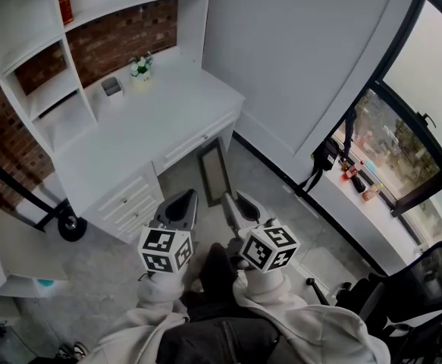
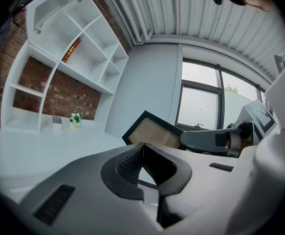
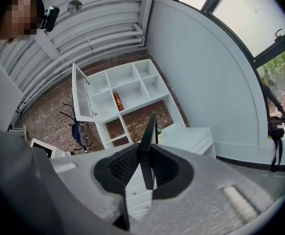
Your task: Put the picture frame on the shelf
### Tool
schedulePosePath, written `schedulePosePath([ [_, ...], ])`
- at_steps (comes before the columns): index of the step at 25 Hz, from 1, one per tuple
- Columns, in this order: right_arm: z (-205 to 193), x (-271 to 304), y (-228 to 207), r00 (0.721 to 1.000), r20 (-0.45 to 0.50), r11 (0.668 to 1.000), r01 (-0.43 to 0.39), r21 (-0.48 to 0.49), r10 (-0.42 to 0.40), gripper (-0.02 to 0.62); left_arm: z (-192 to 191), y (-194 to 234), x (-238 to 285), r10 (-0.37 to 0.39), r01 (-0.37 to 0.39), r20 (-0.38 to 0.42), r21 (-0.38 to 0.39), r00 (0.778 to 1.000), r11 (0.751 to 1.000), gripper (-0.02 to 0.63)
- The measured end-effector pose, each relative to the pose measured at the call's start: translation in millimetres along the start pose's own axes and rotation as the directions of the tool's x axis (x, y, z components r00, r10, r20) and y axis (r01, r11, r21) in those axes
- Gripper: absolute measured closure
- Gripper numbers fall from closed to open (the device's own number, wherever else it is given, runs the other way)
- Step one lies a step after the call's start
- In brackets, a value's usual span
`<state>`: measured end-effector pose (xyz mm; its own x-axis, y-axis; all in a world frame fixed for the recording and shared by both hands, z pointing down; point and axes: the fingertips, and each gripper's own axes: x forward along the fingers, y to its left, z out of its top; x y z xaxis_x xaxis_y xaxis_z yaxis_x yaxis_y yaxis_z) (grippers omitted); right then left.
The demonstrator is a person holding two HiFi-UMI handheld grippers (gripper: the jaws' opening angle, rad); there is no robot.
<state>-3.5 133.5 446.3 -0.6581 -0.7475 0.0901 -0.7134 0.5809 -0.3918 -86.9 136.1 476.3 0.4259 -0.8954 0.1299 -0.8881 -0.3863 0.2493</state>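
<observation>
Grip first: the right tongs (image 3: 145, 153) are clenched on one edge of the picture frame (image 3: 151, 131), which stands edge-on between the pads and juts out ahead of them. The left tongs (image 2: 143, 146), just beside, are clenched on nothing, tips meeting; the frame hangs just to their right. Beyond both tongs lies the white desk (image 1: 160, 120), with a small plant (image 1: 140, 68) at its back. Farthest off is the shelf (image 1: 52, 91), with open compartments against brick. I judge this to be the carry. To do it well, hold the clamp firm, ride the frame upright over the desk edge, set its bottom edge into a bare compartment, and lean it back before the pads let go.
</observation>
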Motion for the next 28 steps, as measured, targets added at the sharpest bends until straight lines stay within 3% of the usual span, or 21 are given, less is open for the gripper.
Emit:
schedulePosePath([
  [12,7,18,-23,1.000,0.025,0.999,0.012,0.031,-0.013,0.526,1,9,24,0.008,-0.008,-0.011,0.026,1.000,1.000,0.601],
  [28,46,91,-71,0.999,0.032,0.999,0.006,0.041,-0.007,0.526,30,53,102,0.046,-0.045,-0.005,0.025,0.999,0.999,0.601],
])
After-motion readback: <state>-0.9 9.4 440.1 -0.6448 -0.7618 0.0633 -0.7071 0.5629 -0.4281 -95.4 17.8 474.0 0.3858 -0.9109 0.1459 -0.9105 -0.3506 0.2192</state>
